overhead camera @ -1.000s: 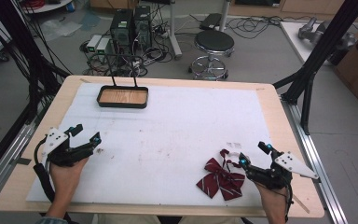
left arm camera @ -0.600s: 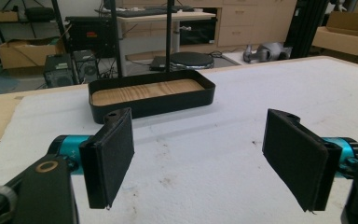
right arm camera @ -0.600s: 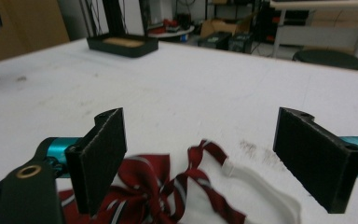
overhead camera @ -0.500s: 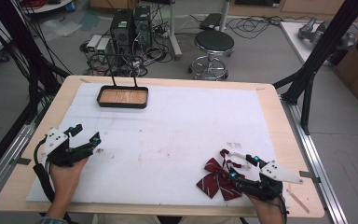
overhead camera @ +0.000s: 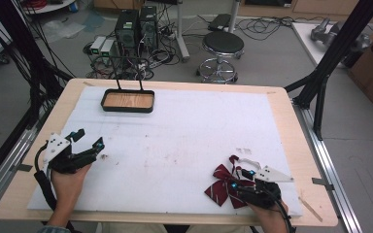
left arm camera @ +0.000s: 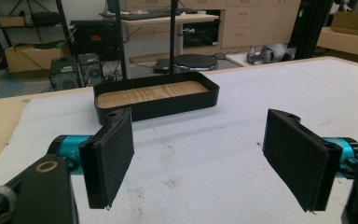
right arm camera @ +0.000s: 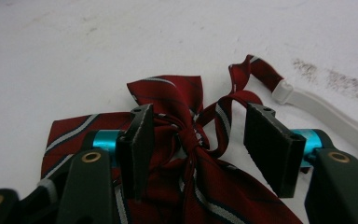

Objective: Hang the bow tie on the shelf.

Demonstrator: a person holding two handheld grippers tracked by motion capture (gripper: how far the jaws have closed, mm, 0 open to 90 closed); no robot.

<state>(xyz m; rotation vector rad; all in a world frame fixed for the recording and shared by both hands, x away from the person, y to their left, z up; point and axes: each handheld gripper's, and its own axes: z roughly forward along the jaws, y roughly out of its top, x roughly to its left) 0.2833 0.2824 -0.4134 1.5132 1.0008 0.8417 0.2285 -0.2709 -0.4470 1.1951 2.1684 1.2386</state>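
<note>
A dark red striped bow tie (overhead camera: 219,188) with a white strap (overhead camera: 249,161) lies on the white mat near the table's front right. My right gripper (overhead camera: 239,178) is low over it, and its jaws have just been closing. In the right gripper view the bow tie's knot (right arm camera: 186,135) sits between the pads; the left pad (right arm camera: 140,149) rests against the fabric, while a gap remains at the right pad (right arm camera: 270,144). My left gripper (overhead camera: 90,139) is held at the front left, open, with nothing between its pads (left arm camera: 198,140).
A black tray with a wooden bottom (overhead camera: 127,108) stands at the far left of the mat, straight ahead in the left gripper view (left arm camera: 158,108). The white strap (right arm camera: 317,107) trails off to the right of the bow tie. Bare white mat (overhead camera: 194,131) lies between the grippers.
My right gripper has come down and forward onto the bow tie, and its jaws have narrowed around the knot. The left gripper has stayed where it was.
</note>
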